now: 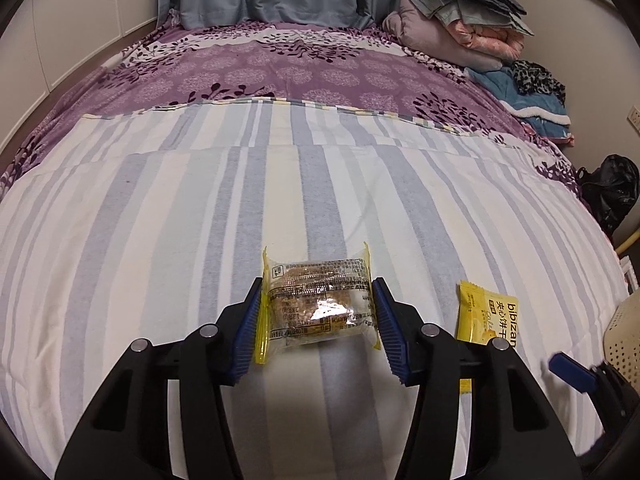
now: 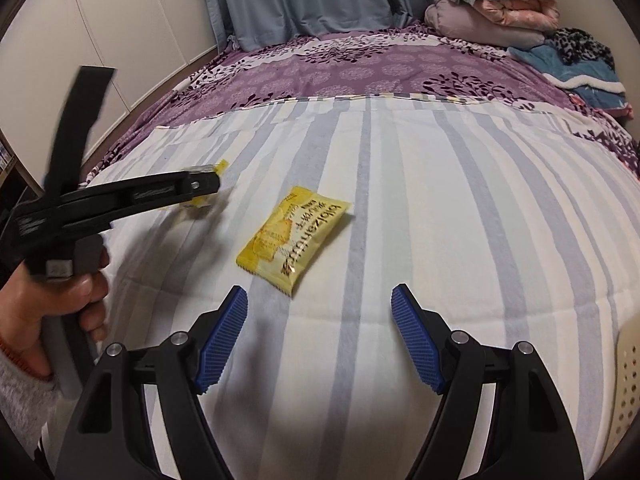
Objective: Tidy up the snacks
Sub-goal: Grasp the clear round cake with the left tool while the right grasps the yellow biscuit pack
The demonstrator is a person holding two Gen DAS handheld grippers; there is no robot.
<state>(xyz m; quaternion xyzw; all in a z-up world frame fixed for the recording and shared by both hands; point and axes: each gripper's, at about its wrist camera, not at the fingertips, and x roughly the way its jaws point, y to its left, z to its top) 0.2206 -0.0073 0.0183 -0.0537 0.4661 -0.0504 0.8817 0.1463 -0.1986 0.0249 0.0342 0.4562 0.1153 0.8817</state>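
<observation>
My left gripper (image 1: 318, 312) is shut on a clear snack pack with yellow ends (image 1: 318, 304); both blue pads press its sides just above the striped bedsheet. In the right wrist view the left gripper (image 2: 200, 186) is seen from the side at the left, blurred, with the pack's yellow edge (image 2: 219, 166) showing. A yellow biscuit packet (image 2: 294, 236) lies flat on the sheet, ahead and left of my right gripper (image 2: 318, 318), which is open and empty. The packet also shows in the left wrist view (image 1: 486, 316).
A cream perforated basket (image 2: 628, 388) sits at the right edge, also in the left wrist view (image 1: 624, 336). Folded blankets (image 1: 464, 20) are piled at the far right of the bed. A black bag (image 1: 610, 188) lies beside the bed.
</observation>
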